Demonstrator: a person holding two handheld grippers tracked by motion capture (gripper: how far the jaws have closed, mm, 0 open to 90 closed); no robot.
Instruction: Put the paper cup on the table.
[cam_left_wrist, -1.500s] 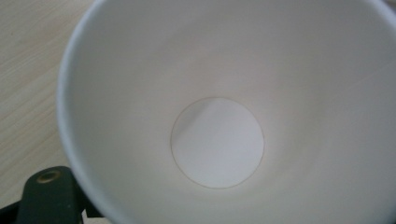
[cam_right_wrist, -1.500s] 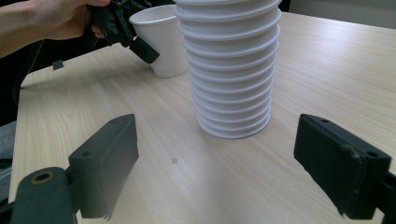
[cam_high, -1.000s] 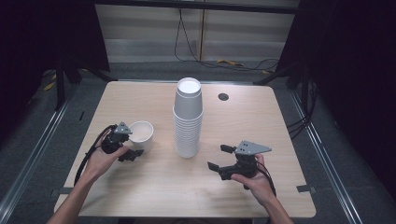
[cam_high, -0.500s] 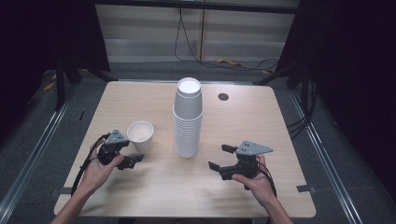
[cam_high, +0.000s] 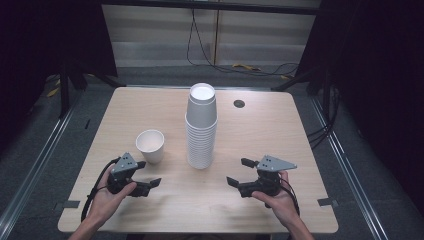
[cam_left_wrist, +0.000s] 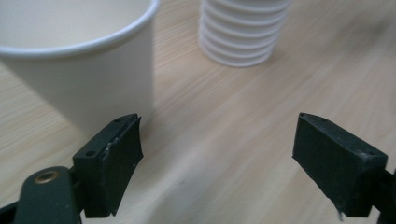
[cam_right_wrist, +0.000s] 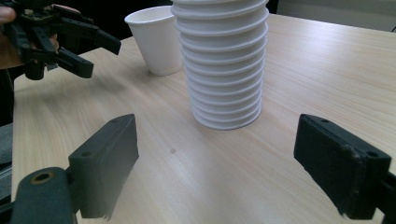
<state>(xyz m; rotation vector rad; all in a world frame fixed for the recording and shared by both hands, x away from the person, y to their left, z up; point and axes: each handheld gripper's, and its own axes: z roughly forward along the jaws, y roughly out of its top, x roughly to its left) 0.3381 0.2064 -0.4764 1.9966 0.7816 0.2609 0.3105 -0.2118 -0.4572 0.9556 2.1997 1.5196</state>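
Note:
A single white paper cup stands upright on the wooden table, left of a tall stack of white cups. My left gripper is open just in front of the single cup, clear of it. In the left gripper view the cup rises beyond the left jaw, with the stack farther off and nothing held by the gripper. My right gripper is open to the front right of the stack. Its own view has the gripper facing the stack, the single cup and the left gripper.
A dark round grommet hole lies in the table's far right part. Cables run on the floor behind the table. Metal rails flank both sides of the table. Bare wood lies between the two grippers.
The left gripper let go of the single cup and drew back toward the person, with the cup left standing on the table. The right gripper has barely moved.

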